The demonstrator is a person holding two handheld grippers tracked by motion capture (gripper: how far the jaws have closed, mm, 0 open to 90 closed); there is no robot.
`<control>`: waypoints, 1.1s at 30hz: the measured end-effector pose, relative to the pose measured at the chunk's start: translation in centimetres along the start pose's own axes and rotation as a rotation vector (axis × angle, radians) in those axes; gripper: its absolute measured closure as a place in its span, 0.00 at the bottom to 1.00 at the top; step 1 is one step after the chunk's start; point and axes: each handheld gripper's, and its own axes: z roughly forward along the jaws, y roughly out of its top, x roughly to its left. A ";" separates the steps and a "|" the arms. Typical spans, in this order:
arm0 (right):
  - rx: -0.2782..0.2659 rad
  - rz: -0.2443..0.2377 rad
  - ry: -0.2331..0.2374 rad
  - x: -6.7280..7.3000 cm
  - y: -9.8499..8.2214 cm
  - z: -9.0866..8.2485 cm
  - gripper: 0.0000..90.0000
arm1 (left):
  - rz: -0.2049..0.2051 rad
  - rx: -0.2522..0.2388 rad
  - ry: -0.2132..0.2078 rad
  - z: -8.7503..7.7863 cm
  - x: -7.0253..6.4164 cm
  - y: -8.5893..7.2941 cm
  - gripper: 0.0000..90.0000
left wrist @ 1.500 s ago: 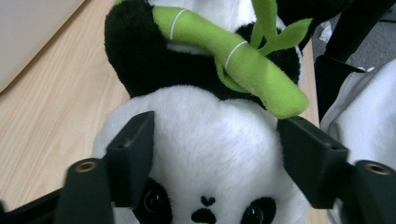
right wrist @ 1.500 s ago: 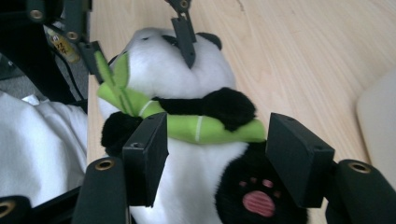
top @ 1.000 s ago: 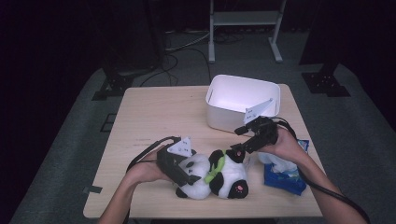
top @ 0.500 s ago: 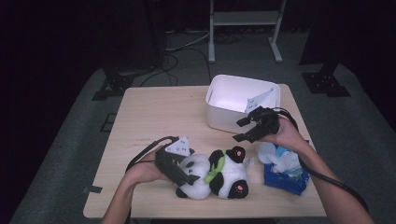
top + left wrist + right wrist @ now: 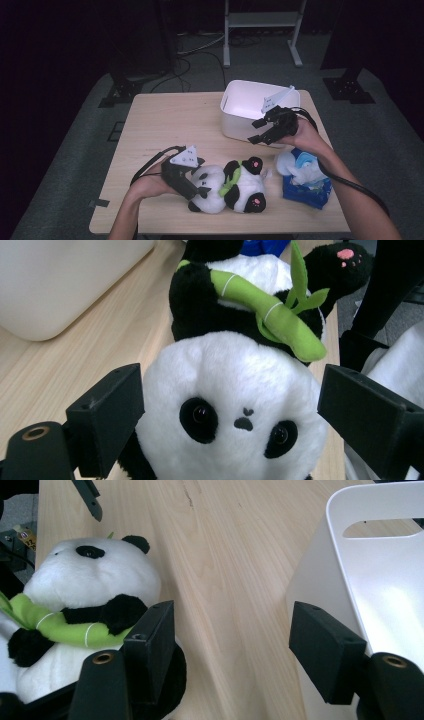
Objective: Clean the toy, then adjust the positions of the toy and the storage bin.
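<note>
Panda plush (image 5: 227,186) lies soft and light at the bench's (image 5: 165,125) near edge, its squashy head between the left gripper's (image 5: 197,191) wide-open jaws, right gripper (image 5: 263,136) open, empty.

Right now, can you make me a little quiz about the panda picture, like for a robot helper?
1. True or false: the panda lies inside the white bin.
2. What green thing does the panda hug?
3. Which gripper has the panda's head between its jaws: A left gripper, B right gripper?

Key: 1 false, it lies on the table. 2 a bamboo stalk. 3 A, with the jaws open and not pressing.
</note>
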 end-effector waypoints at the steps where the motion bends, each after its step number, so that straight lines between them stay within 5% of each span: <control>1: 0.002 -0.002 0.000 -0.1 0.1 0.1 0.37 | -0.003 -0.001 -0.001 0.0 0.0 0.0 0.11; 33: 0.027 -0.004 -0.041 -4.5 3.0 0.6 0.39 | -0.009 0.010 -0.019 0.3 0.1 -0.4 0.11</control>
